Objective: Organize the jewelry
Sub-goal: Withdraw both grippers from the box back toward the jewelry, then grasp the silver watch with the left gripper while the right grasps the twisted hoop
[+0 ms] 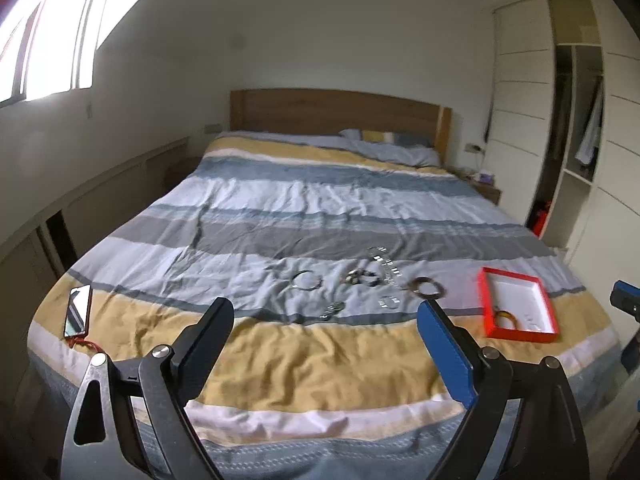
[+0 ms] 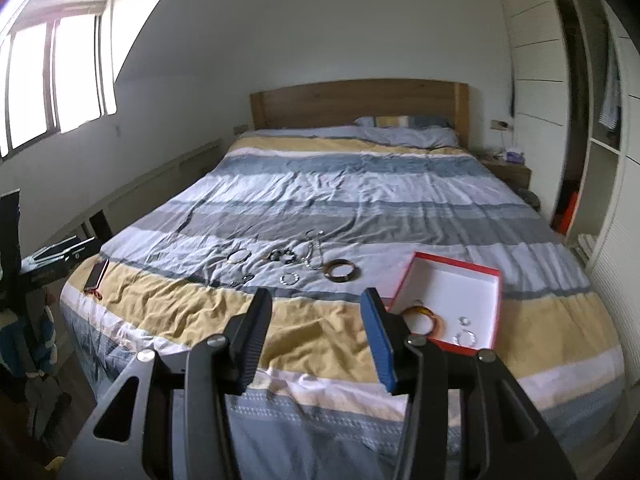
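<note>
**Jewelry spread on the striped bed, both grippers empty**

On the foot end of the bed (image 1: 304,208), a striped duvet in yellow, grey, blue and white carries a loose scatter of jewelry. Seen from the left wrist, a thin silver bangle (image 1: 306,280) lies toward the left of the group, a dark beaded bracelet (image 1: 362,276) sits just right of it, and a silver chain (image 1: 386,266) runs past that. A brown bangle (image 1: 428,286) lies at the right end of the scatter, nearest the red box (image 1: 486,304). Two smaller silvery pieces rest closer to the camera; they are too blurred to name with confidence, though they look like small rings or earrings.

The red box is open, white inside, and lies flat on the duvet to the right of the scatter, apart from it. From the right wrist, an amber bangle (image 2: 424,318) lies in its near corner, with two small silver rings (image 2: 466,334) beside it on the white lining.

The left gripper (image 1: 325,312) hangs above the yellow stripe with its jaws spread wide and nothing between them. The right gripper (image 2: 316,302) also has its jaws apart and holds nothing; its blue-padded finger overlaps the box's near left corner in the view.

A phone (image 1: 77,310) lies at the bed's left edge, well apart from the jewelry.
</note>
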`<state>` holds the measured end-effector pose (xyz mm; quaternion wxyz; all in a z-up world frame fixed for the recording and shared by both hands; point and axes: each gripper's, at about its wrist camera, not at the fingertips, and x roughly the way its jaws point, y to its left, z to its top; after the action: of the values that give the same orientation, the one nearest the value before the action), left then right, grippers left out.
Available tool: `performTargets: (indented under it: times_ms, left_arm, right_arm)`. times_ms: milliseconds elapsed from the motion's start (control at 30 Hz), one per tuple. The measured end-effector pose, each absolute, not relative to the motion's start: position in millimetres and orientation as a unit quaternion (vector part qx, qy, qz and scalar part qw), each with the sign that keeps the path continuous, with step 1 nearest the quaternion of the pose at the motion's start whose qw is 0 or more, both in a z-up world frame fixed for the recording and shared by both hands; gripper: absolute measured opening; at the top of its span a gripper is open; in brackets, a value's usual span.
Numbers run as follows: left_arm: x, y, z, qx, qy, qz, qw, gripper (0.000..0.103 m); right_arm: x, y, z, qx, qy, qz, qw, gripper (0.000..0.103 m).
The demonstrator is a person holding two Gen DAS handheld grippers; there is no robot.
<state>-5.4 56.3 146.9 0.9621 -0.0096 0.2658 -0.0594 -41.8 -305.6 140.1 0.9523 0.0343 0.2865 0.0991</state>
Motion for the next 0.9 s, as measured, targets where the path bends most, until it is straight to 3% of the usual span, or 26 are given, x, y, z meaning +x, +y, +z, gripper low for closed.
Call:
performTargets:
  times_ms: [300,533,700,900]
  left_arm:
    - [77,61,63,0.004,0.333,-0.03,0.942,0.091]
    - [157,33,7,0.007,0.368,-0.055,0.928,0.081]
    - [213,18,-32,0.01,0.394,-0.085,0.915,0.081]
    - [261,13,-72,0.006,0.43,-0.101,0.897,0.066]
  right_arm:
    - [68,-264,63,0.026,0.353,0.145,0.924,0.044]
    - [161,-233,-1,0.018,0.391,0.19,0.901,0.044]
    - [217,-222,-42,0.022,0.41,0.216,0.886,0.044]
    - [267,-208,-85,0.021,0.428,0.235,0.873,0.044]
